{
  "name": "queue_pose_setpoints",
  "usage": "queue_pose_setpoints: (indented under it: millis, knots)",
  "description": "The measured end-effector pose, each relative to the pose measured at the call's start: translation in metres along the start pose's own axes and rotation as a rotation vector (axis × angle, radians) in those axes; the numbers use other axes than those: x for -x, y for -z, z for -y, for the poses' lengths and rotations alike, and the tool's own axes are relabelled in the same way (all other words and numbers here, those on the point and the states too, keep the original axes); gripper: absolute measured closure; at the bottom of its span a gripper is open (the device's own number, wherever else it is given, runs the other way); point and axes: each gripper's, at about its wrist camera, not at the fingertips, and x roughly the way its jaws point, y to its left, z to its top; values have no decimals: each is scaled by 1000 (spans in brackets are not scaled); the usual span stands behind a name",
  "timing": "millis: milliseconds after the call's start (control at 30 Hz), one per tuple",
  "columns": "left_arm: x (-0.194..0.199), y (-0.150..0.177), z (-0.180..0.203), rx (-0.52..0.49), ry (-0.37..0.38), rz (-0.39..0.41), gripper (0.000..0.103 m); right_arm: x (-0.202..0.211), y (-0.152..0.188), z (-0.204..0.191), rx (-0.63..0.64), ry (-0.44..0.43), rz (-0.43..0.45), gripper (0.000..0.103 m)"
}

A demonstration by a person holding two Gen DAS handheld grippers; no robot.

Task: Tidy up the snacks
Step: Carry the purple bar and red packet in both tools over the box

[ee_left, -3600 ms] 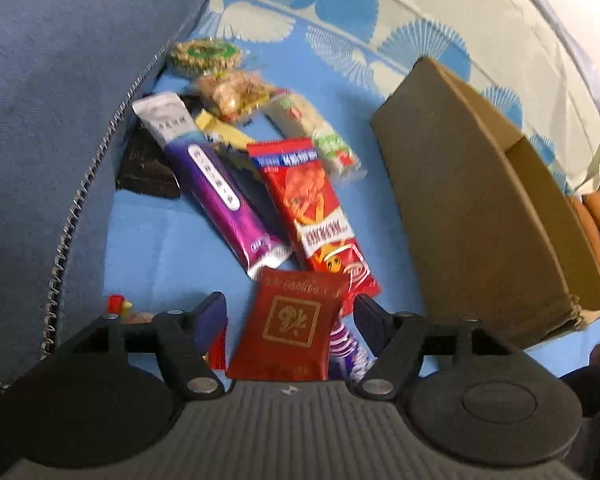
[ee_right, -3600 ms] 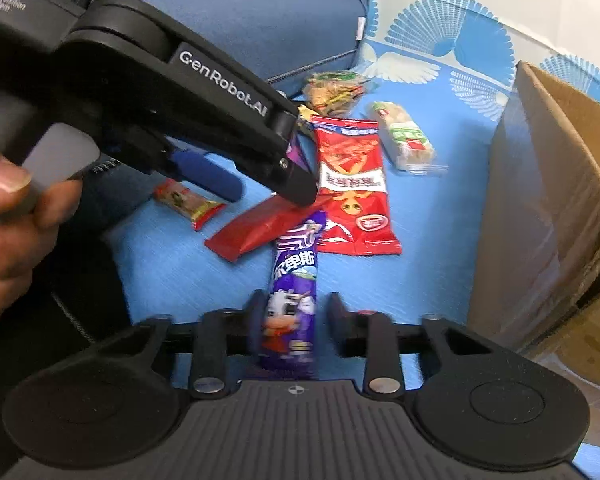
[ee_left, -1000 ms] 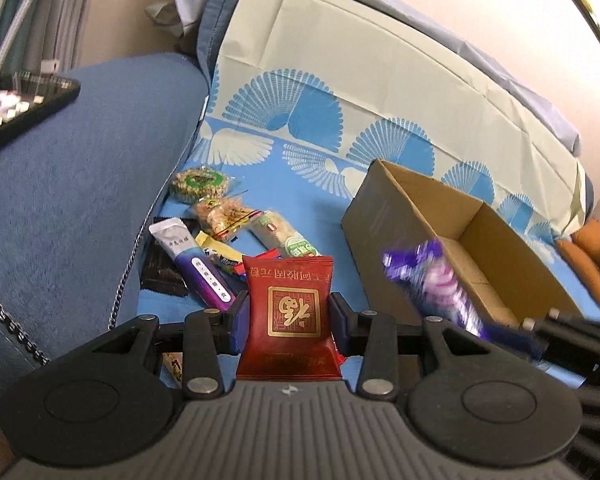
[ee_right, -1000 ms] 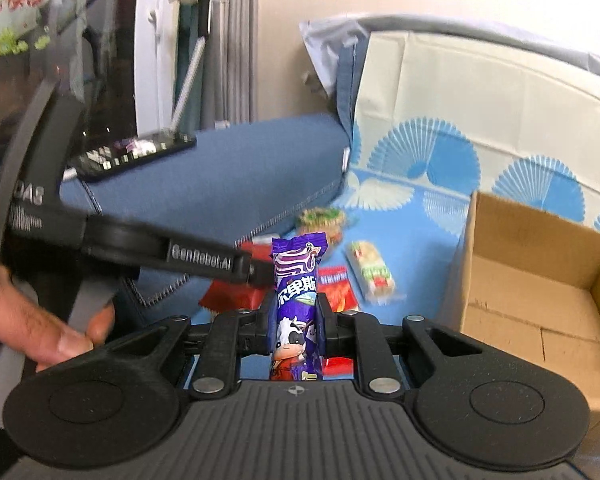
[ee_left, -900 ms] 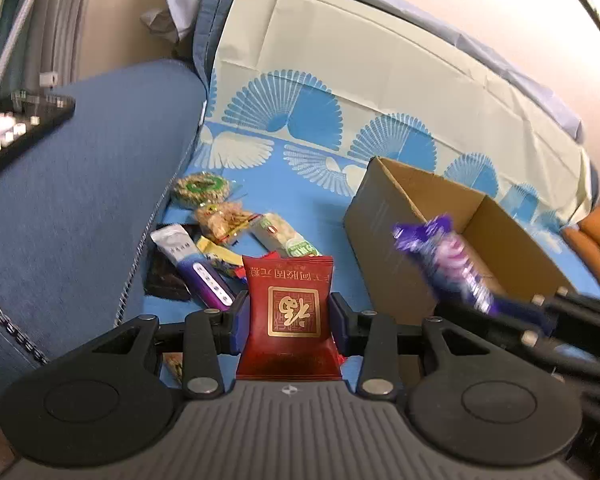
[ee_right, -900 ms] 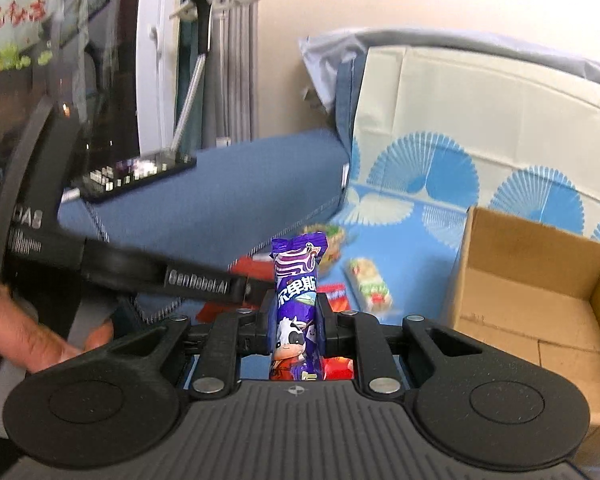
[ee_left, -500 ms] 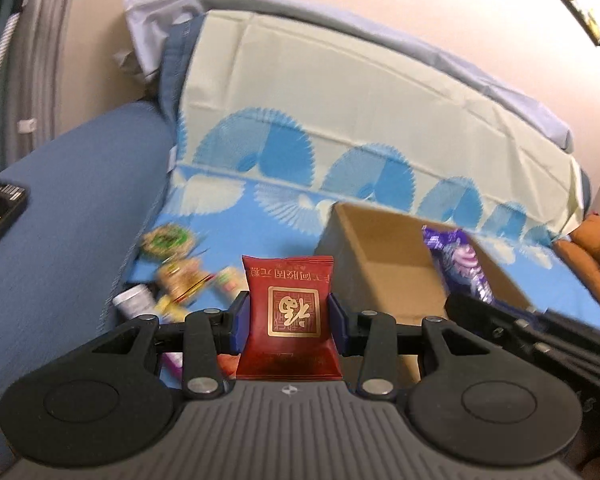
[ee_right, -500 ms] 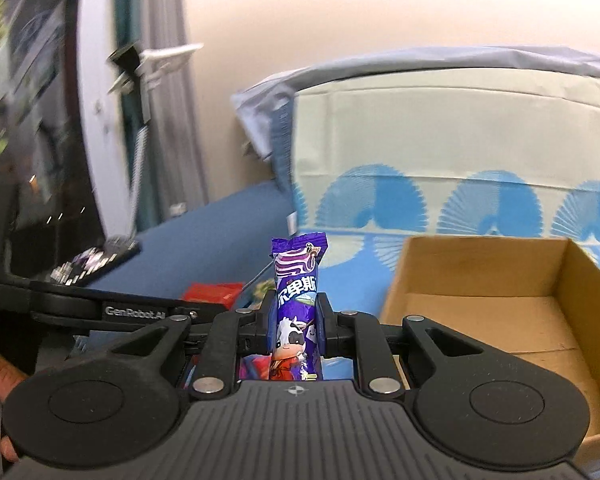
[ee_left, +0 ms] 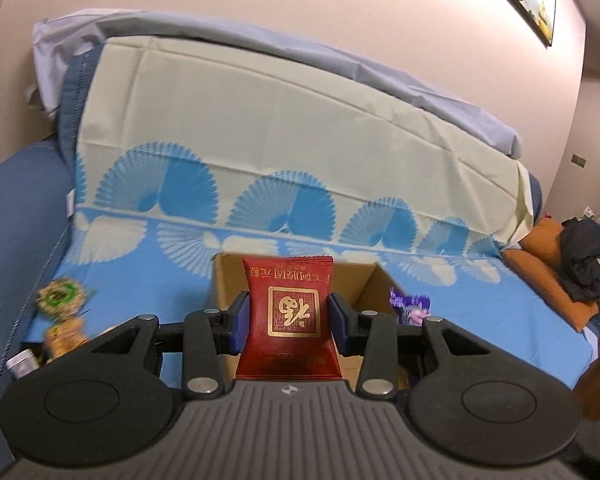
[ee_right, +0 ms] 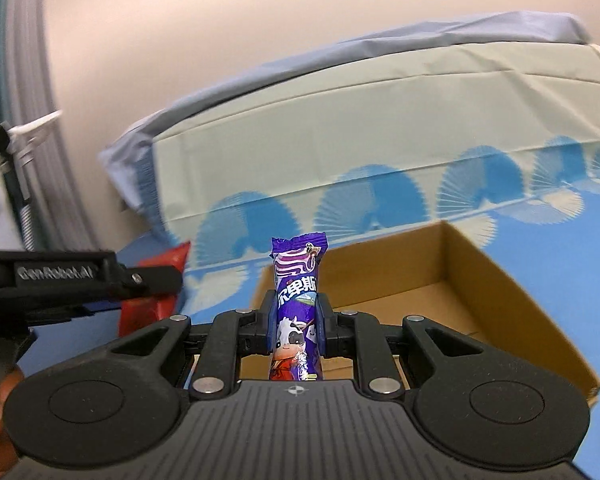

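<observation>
The left gripper [ee_left: 288, 317] squeezes a red snack packet [ee_left: 287, 316]. The right gripper [ee_right: 296, 322] squeezes a purple milk candy bar [ee_right: 298, 312]. Both hang by the cardboard box [ee_right: 500, 300]. Move right over it, then let go gently.

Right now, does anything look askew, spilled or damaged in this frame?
Nothing stands out. The left gripper holds the red packet upright and the right gripper holds the purple candy bar upright, both at the open cardboard box. A few loose snacks lie on the blue sheet, awaiting sorting.
</observation>
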Motion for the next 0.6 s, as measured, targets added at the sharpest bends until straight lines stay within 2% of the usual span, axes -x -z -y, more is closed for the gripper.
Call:
queue_pose_setpoints:
  millis: [267,600]
  knots:
    - [-19,-12,27,-11,33,6,58,-5,-3,23,-51,68,6,84]
    - [-29,-16,40,-11,42,3,58,-6,-6,26,-48,71,8,84]
